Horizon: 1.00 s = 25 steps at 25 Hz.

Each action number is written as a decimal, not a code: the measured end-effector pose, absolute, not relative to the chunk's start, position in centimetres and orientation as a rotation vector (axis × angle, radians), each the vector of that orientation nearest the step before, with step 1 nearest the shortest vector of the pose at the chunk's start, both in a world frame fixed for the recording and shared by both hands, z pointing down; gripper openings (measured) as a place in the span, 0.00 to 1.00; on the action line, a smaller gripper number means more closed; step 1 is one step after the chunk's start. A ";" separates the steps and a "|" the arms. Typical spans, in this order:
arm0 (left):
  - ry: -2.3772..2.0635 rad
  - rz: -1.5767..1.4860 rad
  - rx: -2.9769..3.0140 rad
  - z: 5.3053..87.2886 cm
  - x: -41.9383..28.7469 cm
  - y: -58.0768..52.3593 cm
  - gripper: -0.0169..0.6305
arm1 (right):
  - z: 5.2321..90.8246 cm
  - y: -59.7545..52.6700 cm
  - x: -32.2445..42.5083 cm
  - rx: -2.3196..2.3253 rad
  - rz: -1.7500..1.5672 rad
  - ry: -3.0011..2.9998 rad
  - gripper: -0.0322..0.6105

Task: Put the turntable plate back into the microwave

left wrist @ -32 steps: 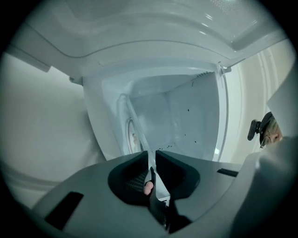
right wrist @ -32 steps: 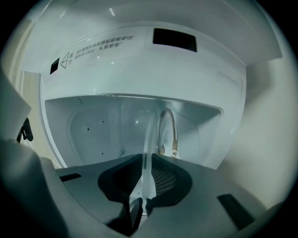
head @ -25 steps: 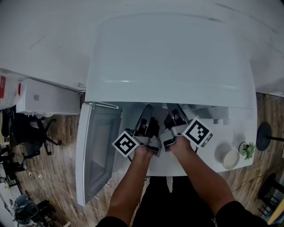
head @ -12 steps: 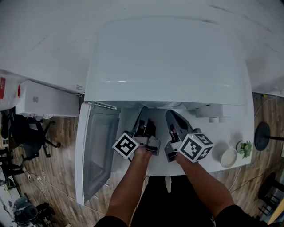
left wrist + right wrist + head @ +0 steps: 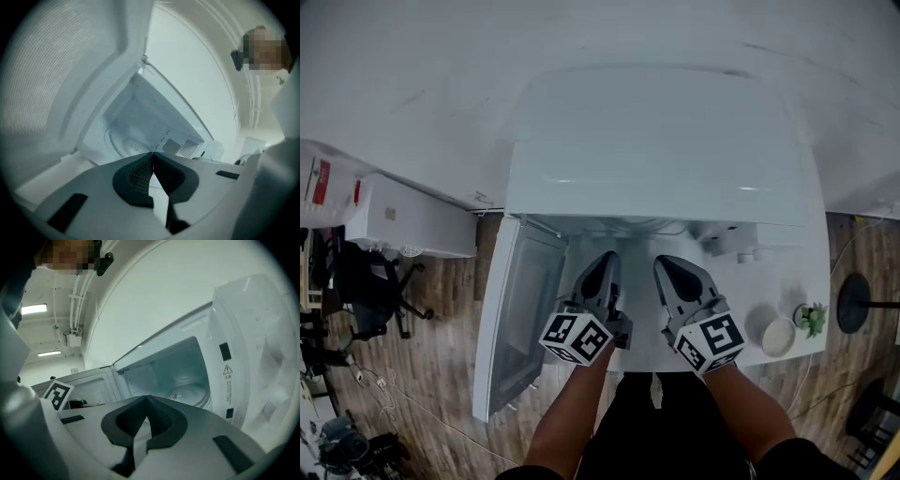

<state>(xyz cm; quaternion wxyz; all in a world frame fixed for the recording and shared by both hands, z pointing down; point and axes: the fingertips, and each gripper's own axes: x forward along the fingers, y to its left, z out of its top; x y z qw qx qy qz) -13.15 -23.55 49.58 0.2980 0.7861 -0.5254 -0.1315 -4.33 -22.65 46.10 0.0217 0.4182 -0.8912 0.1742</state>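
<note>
With left gripper (image 5: 604, 259) and right gripper (image 5: 667, 263) closed on nothing, the turntable plate (image 5: 190, 393) inside the microwave (image 5: 661, 141) could be left off-centre if unchecked.

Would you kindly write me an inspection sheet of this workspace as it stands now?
Surface: white table, carrying the microwave.
Job's things: microwave door swung open; turntable plate lying inside the cavity.
Clutter: small white bowl and potted plant at the table's right end.
Grippers: left claw and right claw both shut, empty, held outside the cavity.
Cables: loose cables on the floor, left.
Surroundings: wooden floor, office chair, white cabinet.
</note>
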 end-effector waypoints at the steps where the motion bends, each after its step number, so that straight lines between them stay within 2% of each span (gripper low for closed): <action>1: -1.425 -0.281 2.139 49.0 -12.9 -23.1 0.06 | 45.7 -22.3 -4.2 1.298 0.520 -2.759 0.08; 5: -1.511 -0.009 2.245 48.2 -12.4 -20.8 0.06 | 45.0 -20.5 -3.5 1.313 0.515 -2.724 0.08; 8: -1.498 0.060 2.296 47.2 -11.6 -19.0 0.06 | 44.6 -19.2 -3.0 1.314 0.491 -2.676 0.08; 25: -1.483 0.088 2.398 43.9 -8.9 -15.9 0.06 | 40.9 -17.2 -2.3 1.329 0.302 -2.646 0.08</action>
